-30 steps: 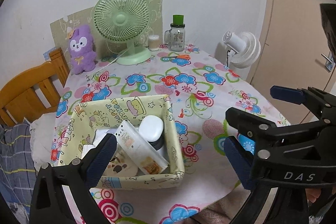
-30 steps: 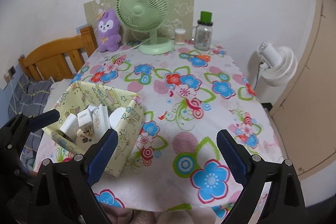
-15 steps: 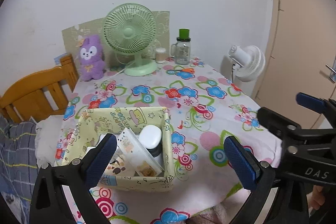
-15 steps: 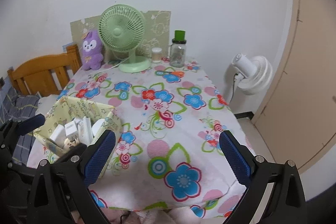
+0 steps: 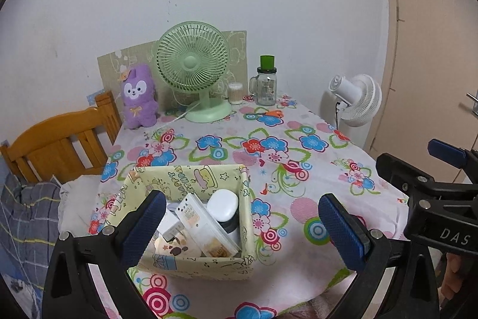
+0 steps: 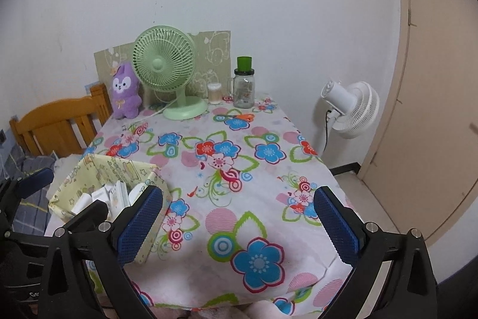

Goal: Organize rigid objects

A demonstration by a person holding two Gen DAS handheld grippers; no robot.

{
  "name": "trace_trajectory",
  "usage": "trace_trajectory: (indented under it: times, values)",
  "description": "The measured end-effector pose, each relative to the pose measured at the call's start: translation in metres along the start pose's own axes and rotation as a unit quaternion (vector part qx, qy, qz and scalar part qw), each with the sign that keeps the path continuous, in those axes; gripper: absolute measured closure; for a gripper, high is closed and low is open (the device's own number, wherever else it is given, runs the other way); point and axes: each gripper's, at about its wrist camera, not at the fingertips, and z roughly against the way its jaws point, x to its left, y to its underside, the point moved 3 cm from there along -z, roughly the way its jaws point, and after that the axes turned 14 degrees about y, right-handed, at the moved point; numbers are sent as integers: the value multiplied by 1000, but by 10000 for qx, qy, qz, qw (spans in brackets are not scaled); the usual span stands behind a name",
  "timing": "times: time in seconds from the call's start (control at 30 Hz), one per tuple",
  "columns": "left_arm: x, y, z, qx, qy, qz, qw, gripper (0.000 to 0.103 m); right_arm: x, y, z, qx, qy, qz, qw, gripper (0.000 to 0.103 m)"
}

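Observation:
A yellow patterned fabric box (image 5: 191, 175) stands at the near left of the flowered table (image 5: 298, 169). Inside it are a white round jar (image 5: 222, 205), a flat white pack (image 5: 203, 226) and several small white boxes. My left gripper (image 5: 240, 201) hovers open just in front of and above the box, holding nothing. My right gripper (image 6: 239, 193) is to the right of the box (image 6: 119, 169), above the table's near edge; its jaws are opening with nothing between them. Its black frame also shows at the right of the left wrist view.
At the table's far end stand a green desk fan (image 5: 192, 68), a purple plush (image 5: 138, 96), a cotton-swab tub (image 5: 235, 93) and a green-lidded glass jar (image 5: 266, 85); orange scissors (image 5: 270, 113) lie nearby. A wooden chair (image 5: 59, 142) is left, a white floor fan (image 6: 349, 109) right.
Both grippers have drawn back from the table and tipped upward, so the box and table look smaller and more wall shows. The right jaws stand slightly wider.

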Motion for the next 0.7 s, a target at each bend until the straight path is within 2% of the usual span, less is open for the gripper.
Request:
trace_trajectory:
  times: [0.3,0.5,0.7]
  values:
    - [6,-3,-2,-38,129,-68,9999,0,-5,4,-2,-40,103,-299,9995,0]
    - [6,-2,-3,-30,131,-74,9999,0,0,3,2,-282,37,-192,9994,0]
    - [4,0,-4,-23,215,-139,9997,0,0,4,-1,-224,141,-196,9995,0]
